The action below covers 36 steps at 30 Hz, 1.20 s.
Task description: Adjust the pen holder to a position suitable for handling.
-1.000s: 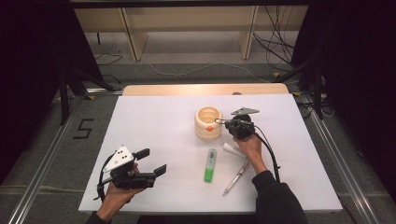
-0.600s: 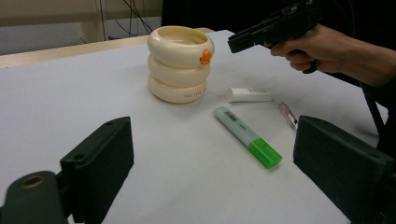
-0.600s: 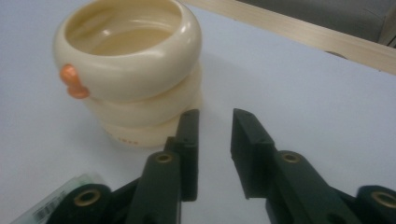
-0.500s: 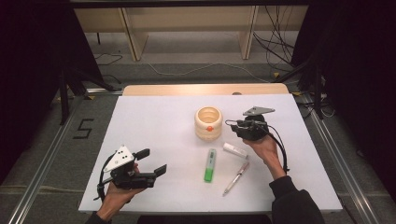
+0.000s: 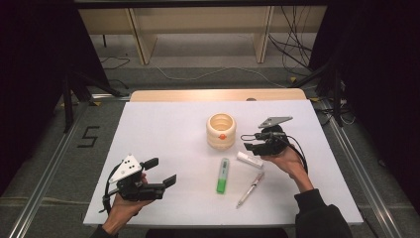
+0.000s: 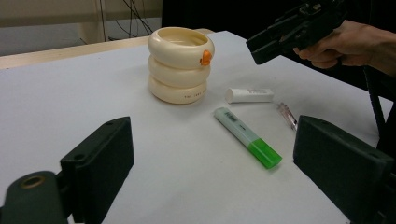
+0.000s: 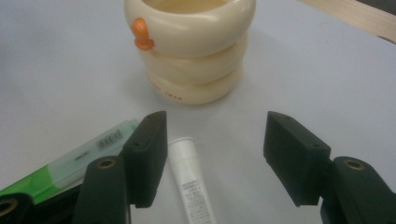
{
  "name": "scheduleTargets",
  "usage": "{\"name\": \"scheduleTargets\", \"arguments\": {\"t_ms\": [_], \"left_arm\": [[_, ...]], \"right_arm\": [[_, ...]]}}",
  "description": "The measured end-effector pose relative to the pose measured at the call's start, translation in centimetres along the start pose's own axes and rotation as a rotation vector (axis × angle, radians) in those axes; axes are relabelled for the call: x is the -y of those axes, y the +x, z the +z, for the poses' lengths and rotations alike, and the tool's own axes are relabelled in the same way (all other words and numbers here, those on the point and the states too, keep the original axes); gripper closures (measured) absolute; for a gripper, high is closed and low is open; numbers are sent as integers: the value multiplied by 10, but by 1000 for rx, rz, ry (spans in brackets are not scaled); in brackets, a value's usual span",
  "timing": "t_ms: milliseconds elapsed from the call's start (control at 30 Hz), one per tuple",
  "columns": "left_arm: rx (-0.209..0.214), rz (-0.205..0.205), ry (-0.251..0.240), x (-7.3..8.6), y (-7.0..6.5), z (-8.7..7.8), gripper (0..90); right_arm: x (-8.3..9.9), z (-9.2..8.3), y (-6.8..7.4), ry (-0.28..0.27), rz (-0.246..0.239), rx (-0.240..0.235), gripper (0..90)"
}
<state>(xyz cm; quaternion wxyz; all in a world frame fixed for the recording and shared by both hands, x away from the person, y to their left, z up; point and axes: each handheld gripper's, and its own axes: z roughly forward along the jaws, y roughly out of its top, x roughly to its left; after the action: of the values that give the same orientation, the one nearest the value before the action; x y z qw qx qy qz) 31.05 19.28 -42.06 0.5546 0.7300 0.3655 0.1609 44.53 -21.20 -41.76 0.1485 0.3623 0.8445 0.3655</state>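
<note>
Cream ringed pen holder (image 5: 221, 130) stands mid-worktop (image 5: 163, 124), its contents not visible; the white tube (image 5: 249, 159), green highlighter (image 5: 222, 175) and pen (image 5: 250, 189) lie beside it, apparently waiting to go in. Right tongs (image 5: 252, 142), just opening and empty, hover above the tube; left tongs (image 5: 161, 171) gape idle.

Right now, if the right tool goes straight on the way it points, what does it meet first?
Probably the small white tube lying on the table just below the open right tool; beyond it stands the cream ringed cup. Depth is unclear.
</note>
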Motion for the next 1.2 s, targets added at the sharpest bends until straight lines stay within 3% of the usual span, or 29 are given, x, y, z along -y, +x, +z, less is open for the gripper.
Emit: {"name": "scheduleTargets", "arguments": {"t_ms": [333, 767, 1200], "left_arm": [[3, -1, 2, -1, 0, 1, 118], [6, -7, 7, -1, 0, 3, 117], [10, -8, 5, -1, 0, 3, 117]], "right_arm": [[1, 3, 5, 49, -46, -22, 360], [3, 12, 9, 111, -58, -55, 288], [5, 27, 18, 201, -98, -48, 277]]}}
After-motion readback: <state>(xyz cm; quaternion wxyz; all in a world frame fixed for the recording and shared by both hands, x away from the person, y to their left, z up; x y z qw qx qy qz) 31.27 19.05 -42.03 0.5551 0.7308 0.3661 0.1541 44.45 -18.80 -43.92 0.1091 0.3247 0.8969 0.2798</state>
